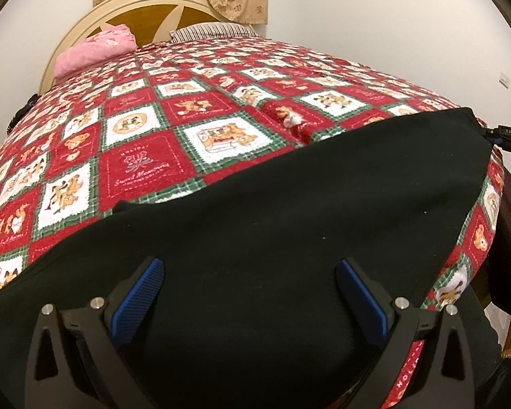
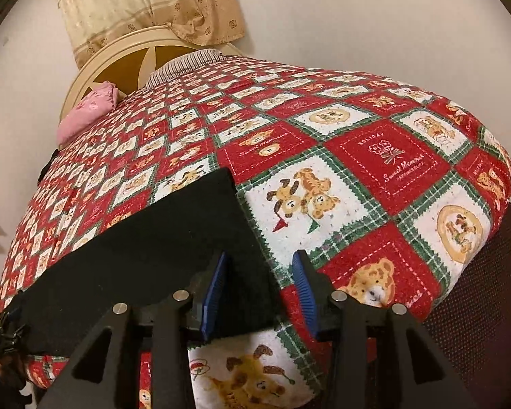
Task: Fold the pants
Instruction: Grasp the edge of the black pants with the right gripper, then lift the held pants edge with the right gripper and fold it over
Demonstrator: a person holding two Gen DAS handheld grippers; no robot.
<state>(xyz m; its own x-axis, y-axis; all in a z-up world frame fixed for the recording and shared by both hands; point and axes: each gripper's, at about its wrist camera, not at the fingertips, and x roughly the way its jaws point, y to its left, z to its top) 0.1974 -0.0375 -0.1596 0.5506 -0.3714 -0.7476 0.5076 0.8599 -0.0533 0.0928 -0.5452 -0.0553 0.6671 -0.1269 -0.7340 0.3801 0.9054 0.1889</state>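
The black pants lie flat in a long band across the near side of the bed, on the red patchwork quilt. My left gripper is open just above the dark cloth, blue pads wide apart and empty. In the right wrist view the pants end in a corner by my right gripper, which is open. Its left pad is over the cloth edge and its right pad is over the quilt. The right gripper also shows at the far right of the left wrist view.
A pink pillow and a striped pillow rest by the cream headboard at the far end. A beige curtain hangs on the wall behind. A dark chair stands at the bed's right edge.
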